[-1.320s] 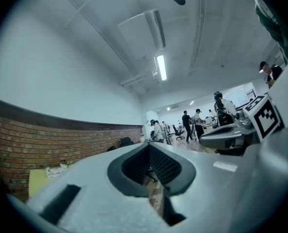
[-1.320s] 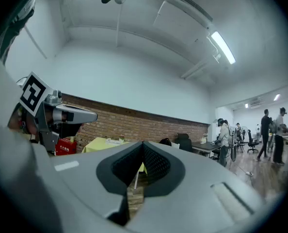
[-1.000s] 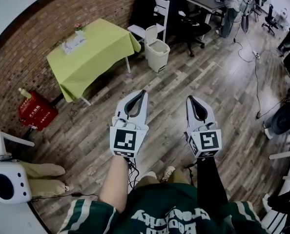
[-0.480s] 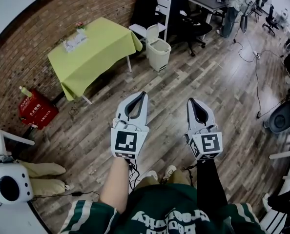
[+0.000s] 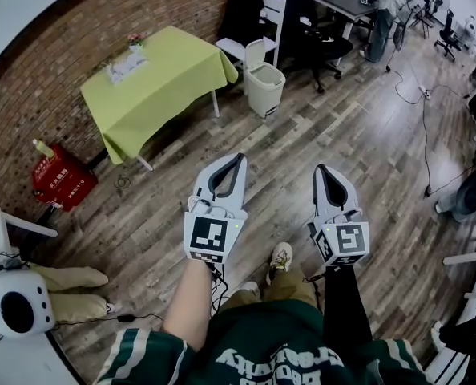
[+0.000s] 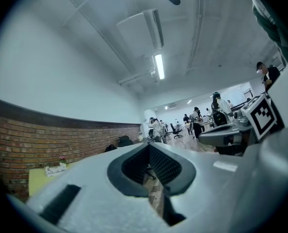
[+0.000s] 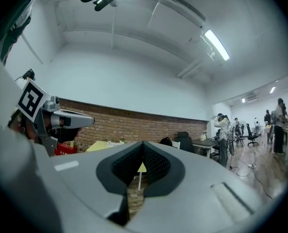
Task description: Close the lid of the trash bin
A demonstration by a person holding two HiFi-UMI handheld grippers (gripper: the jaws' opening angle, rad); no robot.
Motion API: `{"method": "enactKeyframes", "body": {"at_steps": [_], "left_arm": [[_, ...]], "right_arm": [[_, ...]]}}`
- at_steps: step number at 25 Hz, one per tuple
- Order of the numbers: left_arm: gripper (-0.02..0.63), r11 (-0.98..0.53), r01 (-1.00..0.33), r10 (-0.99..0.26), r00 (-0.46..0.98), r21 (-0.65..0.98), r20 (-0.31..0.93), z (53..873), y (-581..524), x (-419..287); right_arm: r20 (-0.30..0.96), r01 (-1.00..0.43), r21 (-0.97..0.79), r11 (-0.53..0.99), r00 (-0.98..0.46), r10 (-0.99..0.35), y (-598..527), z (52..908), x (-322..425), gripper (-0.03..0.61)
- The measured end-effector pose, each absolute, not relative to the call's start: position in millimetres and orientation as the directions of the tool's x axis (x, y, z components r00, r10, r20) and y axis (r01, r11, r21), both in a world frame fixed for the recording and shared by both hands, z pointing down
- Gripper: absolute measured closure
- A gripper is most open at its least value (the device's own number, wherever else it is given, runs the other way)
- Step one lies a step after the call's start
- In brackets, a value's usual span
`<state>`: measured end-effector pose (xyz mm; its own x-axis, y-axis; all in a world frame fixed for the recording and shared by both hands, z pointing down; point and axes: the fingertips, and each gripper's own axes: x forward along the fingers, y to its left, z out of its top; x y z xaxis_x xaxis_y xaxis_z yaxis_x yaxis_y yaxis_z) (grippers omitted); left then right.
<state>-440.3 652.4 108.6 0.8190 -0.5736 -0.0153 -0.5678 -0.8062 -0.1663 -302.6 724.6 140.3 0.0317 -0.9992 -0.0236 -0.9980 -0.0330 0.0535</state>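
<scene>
The cream trash bin [image 5: 265, 89] stands on the wood floor far ahead, beside the green table, with its lid [image 5: 255, 54] tipped up and open. My left gripper [image 5: 239, 158] is held out at waist height, well short of the bin, jaws shut with nothing in them. My right gripper [image 5: 320, 168] hangs level with it to the right, also shut and empty. In the left gripper view the closed left gripper [image 6: 149, 145] points along the brick wall. The right gripper view has the closed right gripper [image 7: 143, 143] aimed at that wall. The bin is not distinguishable in either gripper view.
A table with a green cloth [image 5: 154, 83] stands left of the bin. A white chair [image 5: 260, 24] and a black office chair [image 5: 321, 43] are behind it. A red box [image 5: 59, 180] sits by the brick wall. Cables [image 5: 421, 115] trail on the floor at right.
The person has stepped forward, one shoe now ahead of the other. Both grippers sit slightly lower in the view and remain shut. The bin's lid is still up.
</scene>
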Motion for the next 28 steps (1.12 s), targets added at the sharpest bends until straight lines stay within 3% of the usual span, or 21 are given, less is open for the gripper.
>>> {"method": "enactKeyframes", "body": {"at_steps": [28], "left_arm": [[0.606, -0.770, -0.603, -0.614, 0.789, -0.209, -0.018, 98, 447, -245]], "right_arm": [[-0.076, -0.999, -0.007, 0.053, -0.053, -0.996, 502, 139, -104, 0.565]]}}
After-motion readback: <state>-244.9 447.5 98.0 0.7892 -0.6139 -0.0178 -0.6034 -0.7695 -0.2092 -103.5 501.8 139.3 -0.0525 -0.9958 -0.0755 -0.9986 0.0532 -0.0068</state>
